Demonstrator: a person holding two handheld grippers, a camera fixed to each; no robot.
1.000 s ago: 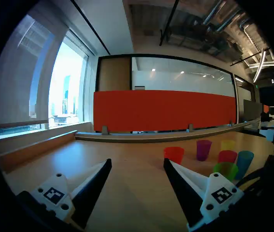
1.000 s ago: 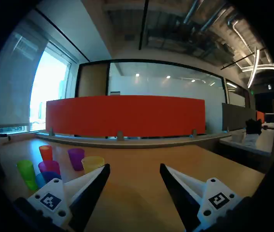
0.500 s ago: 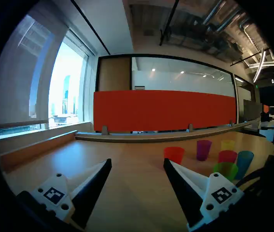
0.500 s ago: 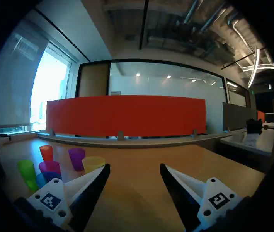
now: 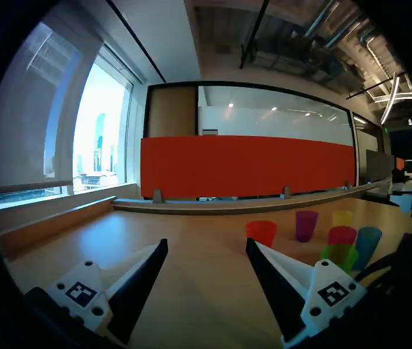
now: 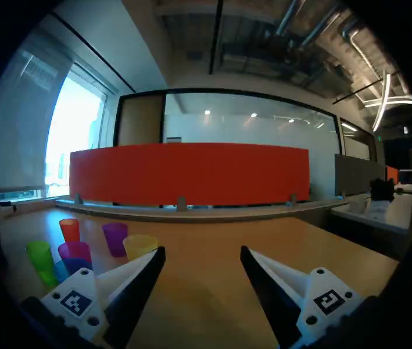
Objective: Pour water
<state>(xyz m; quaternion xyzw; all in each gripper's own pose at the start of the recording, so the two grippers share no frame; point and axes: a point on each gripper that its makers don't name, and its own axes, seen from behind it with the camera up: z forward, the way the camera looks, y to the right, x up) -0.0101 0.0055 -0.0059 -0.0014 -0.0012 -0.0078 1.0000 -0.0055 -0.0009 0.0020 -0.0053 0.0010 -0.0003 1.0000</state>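
Between left gripper (image 5: 206, 241) and right gripper (image 6: 201, 249): a cluster of cups (image 6: 74, 251), none held.
Both are spread wide and empty above the table (image 5: 206, 296). Whether any cup holds water I cannot tell. Better to take an outer one, say the red cup (image 5: 261, 231), coming in low and square, since packed neighbours could topple. A screen (image 5: 246, 166) stands well beyond.
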